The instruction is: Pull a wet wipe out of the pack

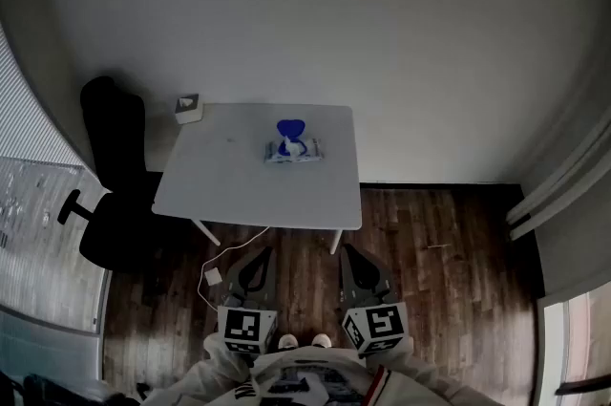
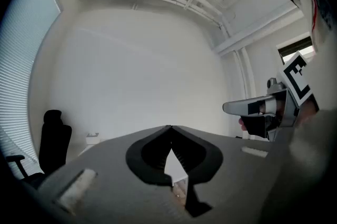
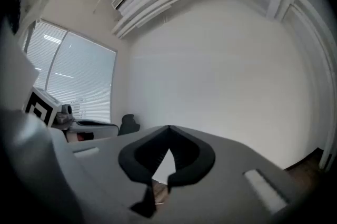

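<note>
The wet-wipe pack (image 1: 293, 149) lies on the white table (image 1: 239, 184), right of its middle, with its blue lid (image 1: 291, 128) flipped up at the far side. Both grippers are held level near my body, well short of the table and over the floor. My left gripper (image 1: 255, 253) has its jaw tips meeting, with nothing between them; it shows in its own view as left gripper (image 2: 169, 127). My right gripper (image 1: 347, 251) is likewise shut and empty, also seen as right gripper (image 3: 169, 127). The pack does not show in either gripper view.
A black office chair (image 1: 113, 175) stands at the table's left side. A small white box (image 1: 188, 109) sits at the table's far left corner. A white cable and plug (image 1: 214, 274) lie on the wooden floor under the table's near edge. A bare wall rises behind.
</note>
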The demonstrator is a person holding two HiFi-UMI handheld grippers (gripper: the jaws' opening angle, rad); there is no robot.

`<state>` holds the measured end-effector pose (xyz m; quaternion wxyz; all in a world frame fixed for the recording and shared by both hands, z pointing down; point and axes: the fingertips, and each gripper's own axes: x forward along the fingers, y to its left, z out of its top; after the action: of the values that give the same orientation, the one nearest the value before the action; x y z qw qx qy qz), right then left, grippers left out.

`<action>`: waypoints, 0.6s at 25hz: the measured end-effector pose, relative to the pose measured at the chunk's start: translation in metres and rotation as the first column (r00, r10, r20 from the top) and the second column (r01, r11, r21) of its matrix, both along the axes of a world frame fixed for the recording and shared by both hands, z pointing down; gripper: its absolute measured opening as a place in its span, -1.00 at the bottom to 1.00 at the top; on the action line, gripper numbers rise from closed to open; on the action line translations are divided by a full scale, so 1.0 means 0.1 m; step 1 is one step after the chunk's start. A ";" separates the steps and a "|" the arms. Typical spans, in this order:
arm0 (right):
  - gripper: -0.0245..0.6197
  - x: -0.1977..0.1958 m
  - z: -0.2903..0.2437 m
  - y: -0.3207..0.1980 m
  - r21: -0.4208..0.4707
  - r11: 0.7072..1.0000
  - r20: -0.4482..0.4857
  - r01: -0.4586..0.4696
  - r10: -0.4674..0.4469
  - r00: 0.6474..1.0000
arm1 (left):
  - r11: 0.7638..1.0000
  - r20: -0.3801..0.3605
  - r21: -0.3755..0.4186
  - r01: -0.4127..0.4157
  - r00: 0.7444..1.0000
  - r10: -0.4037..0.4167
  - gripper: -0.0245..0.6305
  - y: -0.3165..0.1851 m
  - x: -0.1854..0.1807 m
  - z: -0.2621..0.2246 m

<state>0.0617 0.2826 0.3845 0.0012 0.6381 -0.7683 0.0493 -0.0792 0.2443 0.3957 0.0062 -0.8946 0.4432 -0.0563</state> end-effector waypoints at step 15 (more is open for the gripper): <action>-0.91 0.27 0.01 0.05 0.038 0.999 0.050 0.025 -0.027 0.998 | 0.999 0.018 0.027 0.025 1.000 -0.025 -0.93 0.00 0.24 0.02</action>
<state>0.0885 0.2875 0.3851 -0.0294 0.6266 -0.7772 0.0508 -0.0557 0.2447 0.3977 0.0214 -0.8883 0.4550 -0.0586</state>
